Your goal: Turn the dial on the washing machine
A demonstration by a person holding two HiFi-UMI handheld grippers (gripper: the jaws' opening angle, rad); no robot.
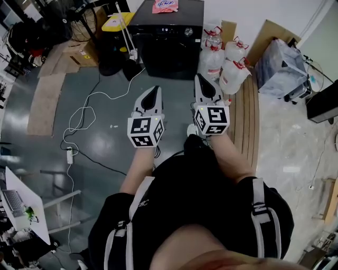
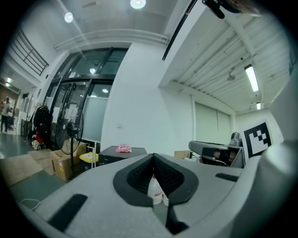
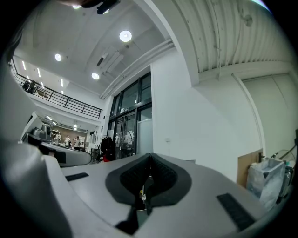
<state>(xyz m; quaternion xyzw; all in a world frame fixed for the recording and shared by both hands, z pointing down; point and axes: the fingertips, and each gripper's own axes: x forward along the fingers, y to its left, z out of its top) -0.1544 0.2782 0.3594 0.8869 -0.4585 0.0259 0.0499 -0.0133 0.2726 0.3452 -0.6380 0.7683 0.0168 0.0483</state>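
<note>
In the head view the black washing machine (image 1: 169,39) stands on the floor at the far end of the room. Its small round dial (image 1: 188,31) sits on the control strip near the top right. Both grippers are held out in front of the person, well short of the machine. The left gripper (image 1: 153,90) is shut with nothing in it. My right gripper (image 1: 202,78) is also shut and empty. The left gripper view shows its jaws (image 2: 153,157) meeting at the tips, with the machine's top (image 2: 111,152) far off. In the right gripper view the tips (image 3: 150,158) are together.
A pink packet (image 1: 165,5) lies on the machine. Several plastic jugs (image 1: 227,60) stand at its right, with wooden boards (image 1: 245,116) and a grey bag (image 1: 285,66) beyond. A yellow box (image 1: 117,21), a fan base (image 1: 111,66) and a white cable with power strip (image 1: 69,155) lie left.
</note>
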